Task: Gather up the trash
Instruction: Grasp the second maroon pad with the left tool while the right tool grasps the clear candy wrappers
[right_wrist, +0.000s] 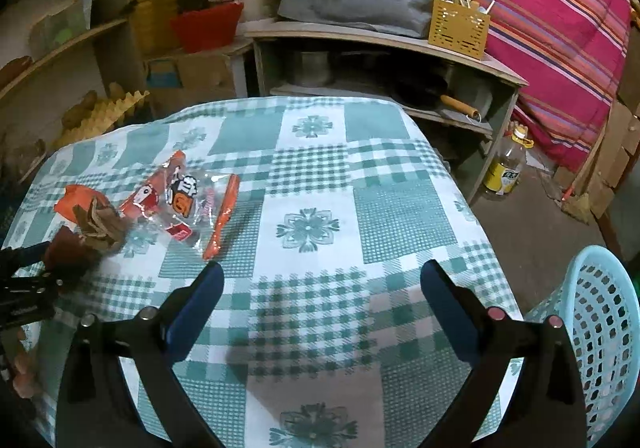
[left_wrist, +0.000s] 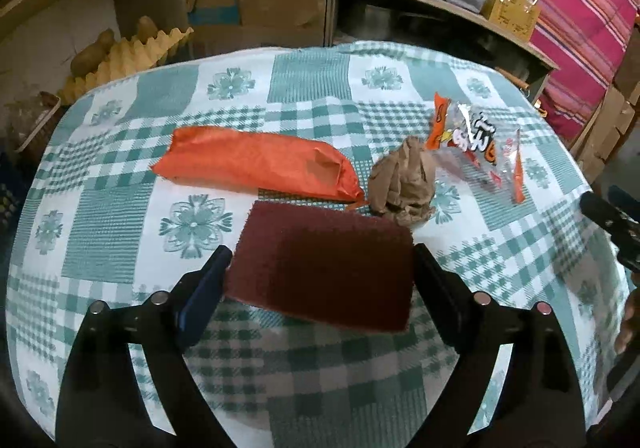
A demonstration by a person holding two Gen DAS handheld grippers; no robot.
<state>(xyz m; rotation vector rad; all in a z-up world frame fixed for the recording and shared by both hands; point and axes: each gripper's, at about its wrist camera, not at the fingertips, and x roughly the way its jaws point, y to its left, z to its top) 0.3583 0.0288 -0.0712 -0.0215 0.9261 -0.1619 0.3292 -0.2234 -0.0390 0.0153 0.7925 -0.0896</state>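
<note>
- Trash lies clustered mid-table on the checked cloth: orange bag, crumpled brown paper, clear snack wrapper, dark red scouring pad
- Left gripper straddles the pad, jaws spread just wider than it, pads apparently not yet pressing; likely set for a pinch
- Right gripper hangs spread and empty over bare cloth; blue basket waits beside the table edge, handy for drops

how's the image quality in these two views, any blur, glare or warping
Left wrist view: strong fisheye bend with black corners, the tablecloth curving; motion blur at the right edge; dark red pad underexposed. Right wrist view: same warping, sharper; glare on the clear snack wrapper; the hand-held gripper's shadow falls on the cloth.
</note>
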